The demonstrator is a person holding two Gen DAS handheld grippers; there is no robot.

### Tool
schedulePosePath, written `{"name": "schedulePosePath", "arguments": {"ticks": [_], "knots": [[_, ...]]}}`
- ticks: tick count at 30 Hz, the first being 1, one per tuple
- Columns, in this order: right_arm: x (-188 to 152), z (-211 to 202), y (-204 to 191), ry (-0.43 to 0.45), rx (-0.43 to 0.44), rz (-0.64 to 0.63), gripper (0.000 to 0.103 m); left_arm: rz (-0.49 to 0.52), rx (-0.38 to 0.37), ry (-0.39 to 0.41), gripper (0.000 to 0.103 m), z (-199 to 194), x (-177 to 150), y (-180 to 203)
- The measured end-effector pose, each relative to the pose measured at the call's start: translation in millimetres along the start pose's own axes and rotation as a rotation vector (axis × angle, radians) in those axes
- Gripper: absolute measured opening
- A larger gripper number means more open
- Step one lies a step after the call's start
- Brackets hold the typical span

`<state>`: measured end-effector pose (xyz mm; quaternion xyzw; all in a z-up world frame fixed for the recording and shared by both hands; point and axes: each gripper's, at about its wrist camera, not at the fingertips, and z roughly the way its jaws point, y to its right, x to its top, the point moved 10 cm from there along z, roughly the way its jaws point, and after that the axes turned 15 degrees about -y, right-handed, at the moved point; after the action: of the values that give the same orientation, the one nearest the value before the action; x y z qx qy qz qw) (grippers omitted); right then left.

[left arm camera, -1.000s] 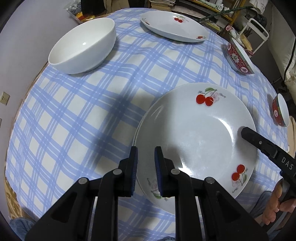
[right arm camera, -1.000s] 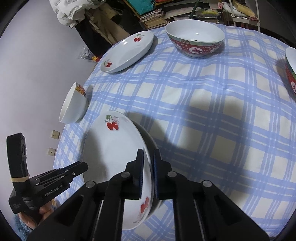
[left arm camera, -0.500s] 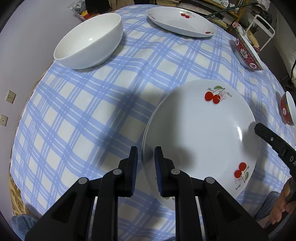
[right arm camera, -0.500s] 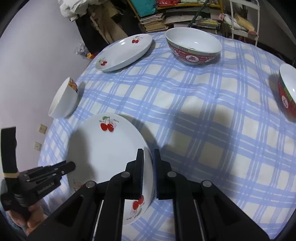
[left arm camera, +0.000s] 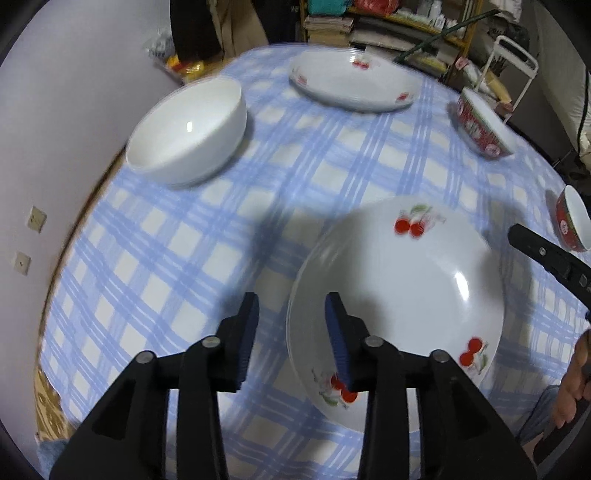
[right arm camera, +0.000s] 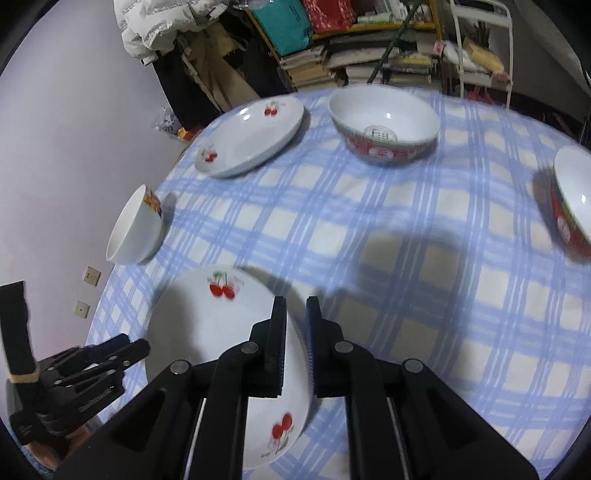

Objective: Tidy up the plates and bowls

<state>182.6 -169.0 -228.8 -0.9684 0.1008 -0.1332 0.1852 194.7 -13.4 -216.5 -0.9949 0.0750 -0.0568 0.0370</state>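
As seen from the left wrist: left tongs [left arm camera: 290,306] half wide, jaws just now opening further. Nothing pressed between the pads. Left rim of near plate [left arm camera: 399,288] low in the gap, under the fingers, not touched so far as can be told. Near plate white with red cherries, lying on the blue-checked worktop [left arm camera: 184,258], close to the near edge. Double line along its left rim, maybe a second plate beneath; cannot tell for sure.

Right tongs [right arm camera: 295,301] narrow, almost closed, clamped on the right rim of the near plate, with this rim between the two pads. Held by a hand [left arm camera: 576,384] at the right border of the left view.

Farther on the worktop: white bowl [left arm camera: 188,133] at the left side, upright, well apart from the near plate. Far plate [left arm camera: 351,85], with the same cherries, near the far edge, apart from the white bowl. Red bowl [left arm camera: 480,125] to the right of the far plate, near it but not touching. Second red bowl [left arm camera: 570,225] at the right edge, well apart from the first. Behind the worktop, shelves [left arm camera: 388,26] with books and papers. Left view a little blurred.
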Motion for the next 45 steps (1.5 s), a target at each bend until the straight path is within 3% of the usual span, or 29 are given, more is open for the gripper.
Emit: {"name": "schedulePosePath", "arguments": {"ticks": [4, 6, 8, 11, 13, 23, 30, 35, 37, 41, 45], "knots": [[24.5, -7.3, -7.8, 0.024, -0.036, -0.049, 0.016, 0.025, 0.025, 0.050, 0.057, -17.2, 19.9, -0.6], [36.3, -10.3, -13.4, 0.035, -0.045, -0.075, 0.028, 0.035, 0.053, 0.064, 0.068, -25.0, 34.6, -2.9], [53.2, -14.1, -19.8, 0.060, -0.066, -0.101, 0.060, 0.036, 0.071, 0.075, 0.075, -30.5, 50.1, -6.5], [75.7, -18.5, -25.8, 0.102, -0.086, -0.117, 0.088, 0.048, 0.071, 0.064, 0.079, -34.2, 75.2, -8.7], [93.6, -19.4, -29.8, 0.118, -0.100, -0.136, 0.097, 0.047, 0.092, 0.069, 0.079, -36.5, 94.1, -12.7], [175.1, -0.7, -35.3, 0.080, -0.122, -0.168, 0.098, -0.026, 0.062, 0.068, 0.084, -23.3, 188.3, -27.0], [215.3, 35.6, -27.3, -0.006, -0.108, -0.131, 0.097, -0.010, 0.081, -0.011, 0.084, 14.4, 236.9, -27.4], [235.8, 61.3, -21.6, -0.067, -0.081, -0.105, 0.085, -0.034, 0.123, 0.006, 0.084, 32.7, 260.8, -34.1], [240.1, 70.9, -17.9, -0.097, -0.079, -0.086, 0.085, -0.017, 0.124, -0.012, 0.073, 42.0, 268.4, -33.6], [241.4, 87.3, -13.8, -0.146, -0.058, -0.078, 0.073, -0.004, 0.115, -0.044, 0.071, 59.7, 281.8, -32.4], [243.5, 97.6, -7.5, -0.167, -0.100, -0.087, 0.067, -0.022, 0.036, -0.113, 0.071, 77.8, 285.1, -25.4]]}}
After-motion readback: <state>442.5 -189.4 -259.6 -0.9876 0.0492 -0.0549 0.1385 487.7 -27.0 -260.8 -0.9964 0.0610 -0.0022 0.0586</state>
